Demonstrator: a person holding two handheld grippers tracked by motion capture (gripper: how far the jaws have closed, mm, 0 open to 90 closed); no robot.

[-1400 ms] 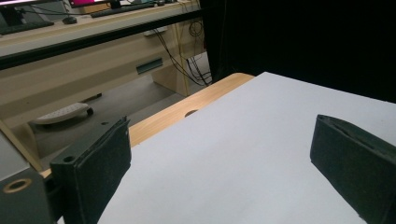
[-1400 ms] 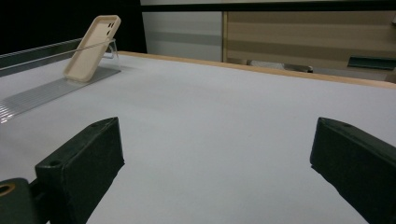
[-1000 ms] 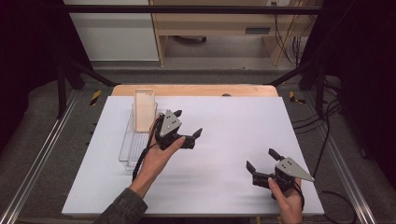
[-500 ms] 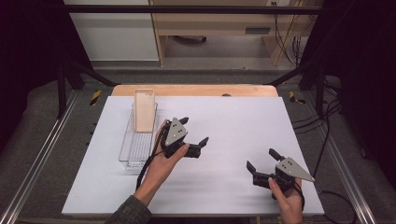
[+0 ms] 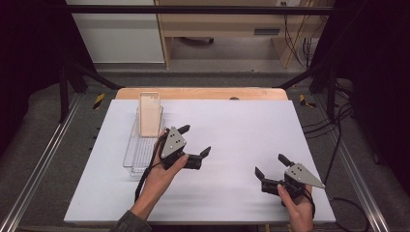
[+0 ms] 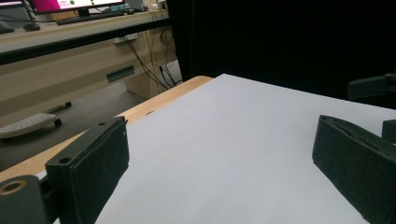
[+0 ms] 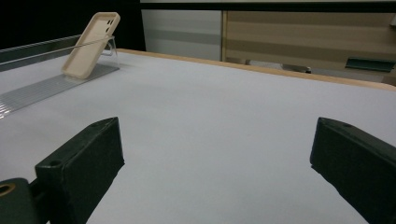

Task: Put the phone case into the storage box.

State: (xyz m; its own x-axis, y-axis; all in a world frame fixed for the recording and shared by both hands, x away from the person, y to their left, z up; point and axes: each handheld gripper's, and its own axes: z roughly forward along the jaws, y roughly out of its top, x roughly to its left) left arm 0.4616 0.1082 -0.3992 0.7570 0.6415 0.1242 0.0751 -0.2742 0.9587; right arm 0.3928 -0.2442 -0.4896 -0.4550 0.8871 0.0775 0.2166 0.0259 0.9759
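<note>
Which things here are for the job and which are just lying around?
For the job: phone case, clear rack it leans in, left gripper, right gripper, both open.

Lying around: keyboard, cables, monitor.

- This looks like a lab or research workroom set up for recording, not a home.
- A black metal frame (image 5: 193, 9) surrounds the flat white work table (image 5: 251, 130), with black curtains behind.
- Loose bundles of cables (image 5: 302, 46) hang under a plain light wooden desk (image 5: 232, 24).
- A monitor with a pink screen (image 6: 70, 5) stands on a far desk, probably beside a keyboard.
</note>
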